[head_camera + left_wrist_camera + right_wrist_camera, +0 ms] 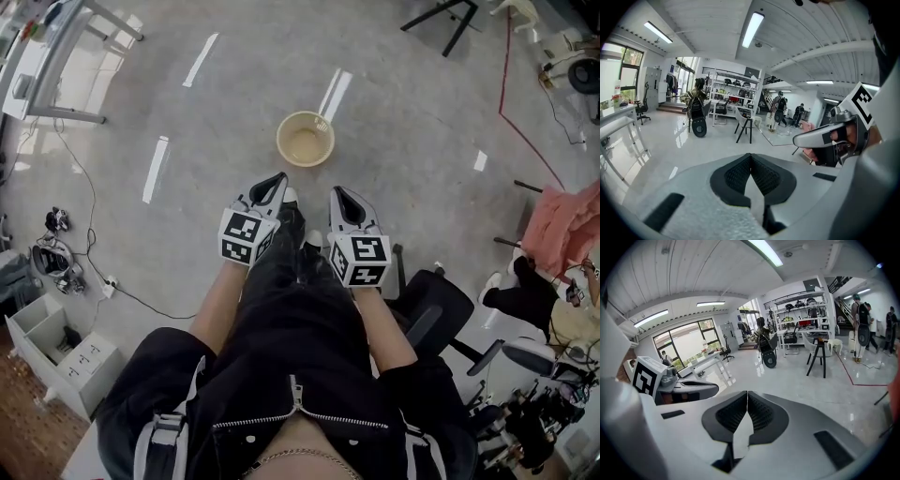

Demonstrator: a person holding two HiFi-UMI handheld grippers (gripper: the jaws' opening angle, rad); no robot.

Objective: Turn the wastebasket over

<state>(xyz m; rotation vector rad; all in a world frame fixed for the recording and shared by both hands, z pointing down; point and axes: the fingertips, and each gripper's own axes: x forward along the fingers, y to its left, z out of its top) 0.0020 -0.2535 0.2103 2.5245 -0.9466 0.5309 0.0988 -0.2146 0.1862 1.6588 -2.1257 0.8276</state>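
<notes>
I look steeply down from the head camera at my two claws, held side by side over a pale grey floor [412,112]. The left claw [279,178] has its jaws pressed fully together with nothing between them; its own view shows the black ribbed pads [738,176] meeting in a thin line at the tip. The right claw [336,192] is the same, jaws closed tight and empty, with its pads [761,414] meeting edge to edge. Each claw carries a cube with black-and-white square markers at its back end, one on the left [242,236] and one on the right [364,260].

The wastebasket [306,139] stands on the floor just ahead of both claw tips, on the line between them and touching neither. It is round and cream-coloured, and it sits upright with its open mouth facing up.

Behind the claws are the person's legs in black trousers [291,281]. Far to the left of the left claw stand a white desk [47,66] and a white drawer unit [56,347]. To the right of the right claw are a black office chair [436,305] and, further out, a pink cloth [562,225].

Each claw's view shows the other claw alongside it: the right one [825,136] and the left one [689,389].
</notes>
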